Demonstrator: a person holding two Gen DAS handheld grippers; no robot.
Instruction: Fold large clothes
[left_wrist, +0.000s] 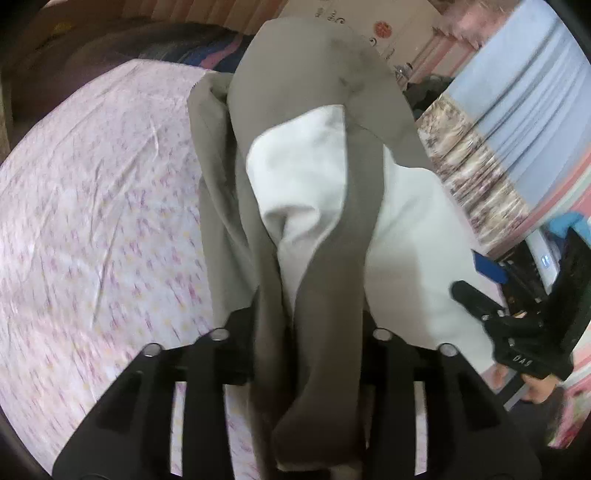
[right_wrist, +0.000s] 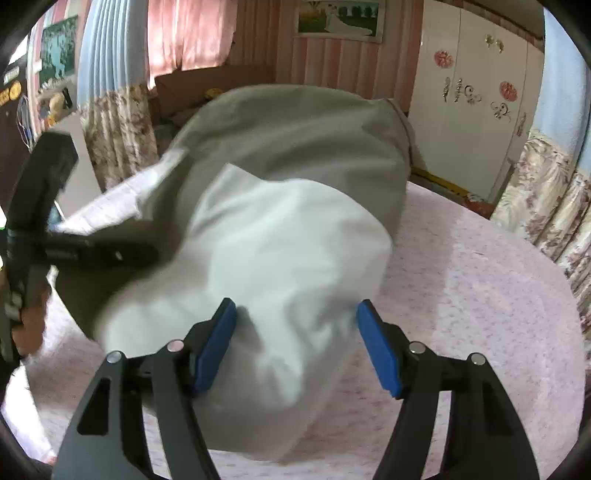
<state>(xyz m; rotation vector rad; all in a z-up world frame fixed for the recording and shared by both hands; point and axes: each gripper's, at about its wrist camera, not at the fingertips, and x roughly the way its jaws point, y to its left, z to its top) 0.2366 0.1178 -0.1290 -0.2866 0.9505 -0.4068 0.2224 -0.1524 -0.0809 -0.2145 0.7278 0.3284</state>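
Note:
A large grey-taupe garment (left_wrist: 306, 96) with a white lining (left_wrist: 303, 166) is bunched up over the pink-patterned bed sheet (left_wrist: 92, 221). In the left wrist view a thick fold of it fills the gap of my left gripper (left_wrist: 306, 325) and drapes back over it, hiding the pads; the gripper is shut on that fold. In the right wrist view the garment (right_wrist: 295, 129) bulges upward. My right gripper (right_wrist: 297, 347) stands open, its blue pads on either side of the white lining (right_wrist: 280, 258) without squeezing it. One finger (right_wrist: 110, 254) of the left gripper lies on the grey cloth at the left.
The bed sheet (right_wrist: 480, 295) spreads to the right of the garment. Flowered curtains (right_wrist: 546, 206), a white wardrobe (right_wrist: 472, 110) and a cardboard box (right_wrist: 210, 85) stand behind the bed. A hand (left_wrist: 535, 391) holds the right gripper (left_wrist: 476, 280) beside the bed's edge.

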